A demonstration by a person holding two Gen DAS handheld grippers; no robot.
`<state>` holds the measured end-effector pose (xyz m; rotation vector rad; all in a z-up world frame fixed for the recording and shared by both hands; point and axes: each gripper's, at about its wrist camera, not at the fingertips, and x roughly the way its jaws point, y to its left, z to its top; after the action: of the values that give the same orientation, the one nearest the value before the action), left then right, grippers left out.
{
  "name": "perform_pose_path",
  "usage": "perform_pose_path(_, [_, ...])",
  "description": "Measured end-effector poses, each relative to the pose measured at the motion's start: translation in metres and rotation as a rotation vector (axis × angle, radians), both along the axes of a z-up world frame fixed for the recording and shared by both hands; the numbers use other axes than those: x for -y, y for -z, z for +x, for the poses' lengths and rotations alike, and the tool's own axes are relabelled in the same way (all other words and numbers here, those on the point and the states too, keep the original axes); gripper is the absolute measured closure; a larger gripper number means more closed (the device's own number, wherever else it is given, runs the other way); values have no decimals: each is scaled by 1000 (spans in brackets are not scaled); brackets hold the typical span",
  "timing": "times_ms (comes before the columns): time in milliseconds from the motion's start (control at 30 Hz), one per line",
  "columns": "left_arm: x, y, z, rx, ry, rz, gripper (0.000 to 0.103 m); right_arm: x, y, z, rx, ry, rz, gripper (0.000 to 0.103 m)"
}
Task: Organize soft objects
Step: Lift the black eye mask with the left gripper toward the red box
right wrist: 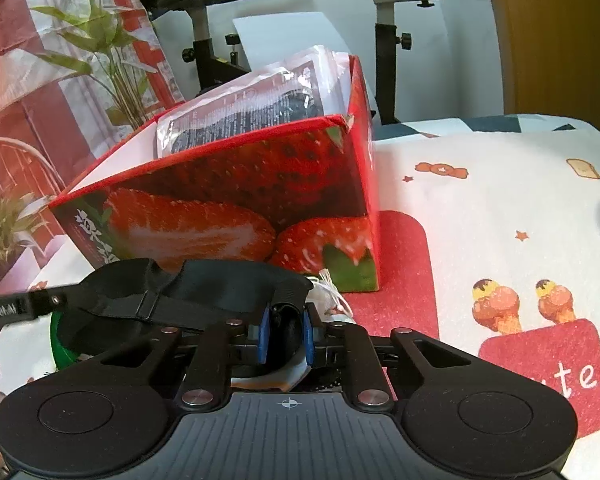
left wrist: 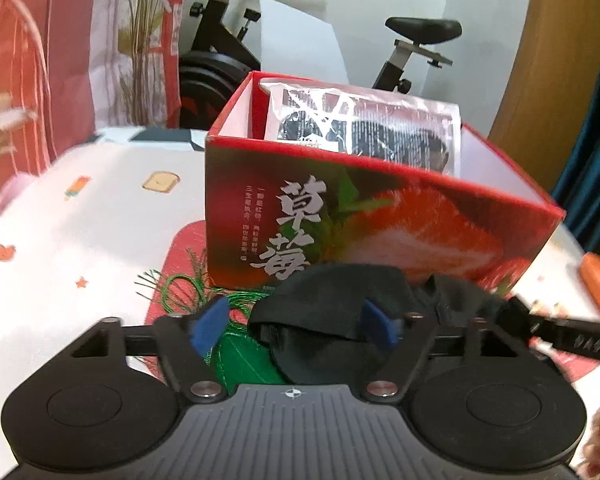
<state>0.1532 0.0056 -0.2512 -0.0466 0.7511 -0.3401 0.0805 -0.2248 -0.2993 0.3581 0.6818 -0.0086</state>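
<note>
Low in the middle of both wrist views, a black sleep mask [left wrist: 332, 300] hangs just in front of the strawberry box [left wrist: 380, 216], which stands on the counter [left wrist: 80, 240] with its top open and a plastic-wrapped packet [left wrist: 364, 128] already leaning inside.

The right gripper [right wrist: 285, 338] has its fingers closed tight on one end of the mask [right wrist: 204, 292]; the blue pads [right wrist: 263, 336] pinch a folded bit of black cloth and strap between them. From there the mask runs leftward across the right wrist frame, so its long axis lies roughly parallel to the near wall of the box [right wrist: 220, 208].

The left gripper [left wrist: 296, 326] is spread open, its blue pads [left wrist: 210, 326] well apart. The mask's other end sits between them, nearer the right-hand pad, which looks to touch the cloth, though no grip is made. In the right wrist view this gripper's finger reaches in from the left edge beside the mask.

Under the mask, at lower centre of the left view, lies something green with fringe [left wrist: 188, 288].

The box rim is above and beyond the mask in both frames, so I would judge the coming move to be up and forward over the near wall. The right hand alone carries it now; the left is placed to take the free end.
</note>
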Motion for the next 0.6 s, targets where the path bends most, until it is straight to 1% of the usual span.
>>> perform_pose_path(67, [-7,0,7,-31,9,-61,34,1,1,1,-2,1,4,87])
perform_pose_path(167, [-15,4,22,-116,26,-152,34,2,1,0,-2,1,3,87])
perform_pose_path(267, [-22,9,37,-188,2,-212,34,2,1,0,-3,3,4,87])
perform_pose_path(333, [-25,14,44,-227,-19,-231,34,2,1,0,-2,4,6,87])
perform_pose_path(400, [-28,17,49,-251,-33,-231,34,2,2,0,-3,5,7,87])
perform_pose_path(500, [-27,23,56,-288,-17,-243,34,2,3,0,-2,5,9,87])
perform_pose_path(533, [-25,24,56,-290,-9,-247,34,2,3,0,-2,6,9,87])
perform_pose_path(600, [-20,19,54,-267,10,-236,39,2,3,-1,-1,6,9,87])
